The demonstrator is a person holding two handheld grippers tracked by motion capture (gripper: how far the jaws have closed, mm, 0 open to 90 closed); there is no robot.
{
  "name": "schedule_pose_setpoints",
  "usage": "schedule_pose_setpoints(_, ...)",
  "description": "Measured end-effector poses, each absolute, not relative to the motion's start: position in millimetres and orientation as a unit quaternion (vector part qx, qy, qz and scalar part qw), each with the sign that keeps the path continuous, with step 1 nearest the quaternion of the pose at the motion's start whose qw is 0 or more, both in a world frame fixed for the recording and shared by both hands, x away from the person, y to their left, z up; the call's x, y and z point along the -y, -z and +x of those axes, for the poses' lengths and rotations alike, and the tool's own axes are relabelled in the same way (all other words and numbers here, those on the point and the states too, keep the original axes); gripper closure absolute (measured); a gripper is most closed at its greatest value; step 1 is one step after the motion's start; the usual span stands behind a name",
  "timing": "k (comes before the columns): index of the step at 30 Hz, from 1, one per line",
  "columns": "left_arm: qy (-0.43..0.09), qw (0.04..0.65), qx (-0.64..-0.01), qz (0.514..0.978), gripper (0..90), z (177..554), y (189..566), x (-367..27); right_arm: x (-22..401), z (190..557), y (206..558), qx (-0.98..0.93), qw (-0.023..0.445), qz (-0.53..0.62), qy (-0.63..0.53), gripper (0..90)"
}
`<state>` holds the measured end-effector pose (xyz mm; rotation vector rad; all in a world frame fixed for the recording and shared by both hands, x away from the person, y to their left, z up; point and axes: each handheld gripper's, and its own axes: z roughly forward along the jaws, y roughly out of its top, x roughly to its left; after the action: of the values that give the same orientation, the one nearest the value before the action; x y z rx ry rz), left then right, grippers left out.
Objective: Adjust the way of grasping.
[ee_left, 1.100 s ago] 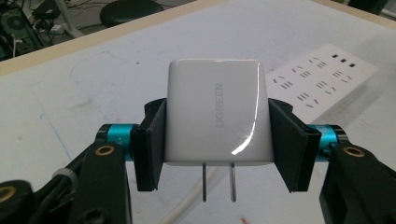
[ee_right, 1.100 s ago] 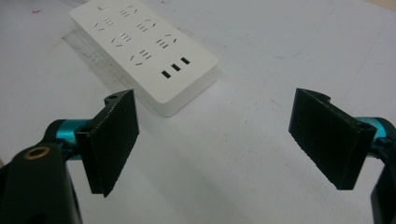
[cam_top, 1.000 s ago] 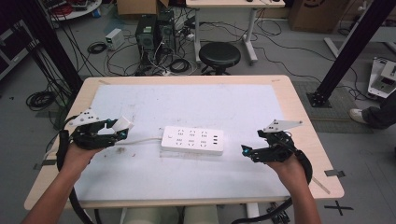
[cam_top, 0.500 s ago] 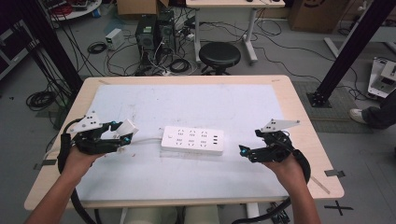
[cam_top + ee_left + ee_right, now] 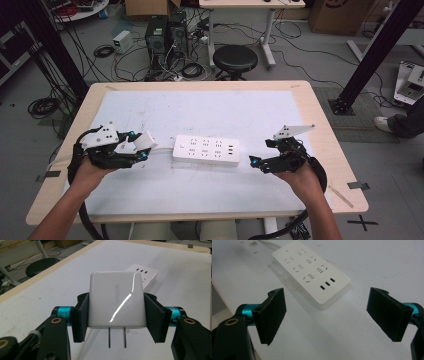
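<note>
In the high view the left tongs (image 5: 141, 148) sit at the left middle of the frame, clamped on a white charger (image 5: 143, 141) that is lifted clear of the desk (image 5: 320, 125). The left gripper view shows the grip closely: the two black pads (image 5: 80, 317) press flat against the charger's (image 5: 117, 303) opposite sides, and its two metal prongs (image 5: 117, 337) stick out toward the bottom of the frame, bare and in the open. The glossy face carries grey lettering and a streak of reflected light.

The white power strip (image 5: 206, 150) lies flat at the centre of the high view, on the pale mat (image 5: 210, 107) that covers most of the desk. The charger hangs just beside the strip's left end, apart from it. In the left gripper view the strip (image 5: 147, 275) peeks out behind the charger at the upper middle, with a row of small slots at its far end.

The right tongs (image 5: 254, 161) rest at the right middle of the high view, near the strip's right end and not touching it. In the right gripper view they (image 5: 325, 318) stand wide, nothing between the pads, with the strip (image 5: 310, 272) slanting across the upper middle of the frame.

A black stool (image 5: 235, 59) stands on the floor beyond the desk, at the top centre.
</note>
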<state>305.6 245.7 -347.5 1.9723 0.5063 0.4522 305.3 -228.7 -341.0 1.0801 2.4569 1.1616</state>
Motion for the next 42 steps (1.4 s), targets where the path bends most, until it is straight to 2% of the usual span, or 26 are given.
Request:
schedule_pose_setpoints(18, -0.187, 0.492, -0.115, 0.842, 42.6, 299, 346, -204, 197, 312, 331, -0.833, 0.038, 0.357, -0.421, 16.5)
schedule_pose_setpoints(33, -0.182, 0.493, -0.076, 0.847, 42.6, 298, 351, -166, 162, 323, 330, -0.825, -0.042, 0.351, -0.441, 16.9)
schedule_pose_setpoints(42, -0.176, 0.493, -0.064, 0.85, 42.6, 301, 357, -152, 149, 329, 333, -0.824, -0.072, 0.349, -0.441, 17.0)
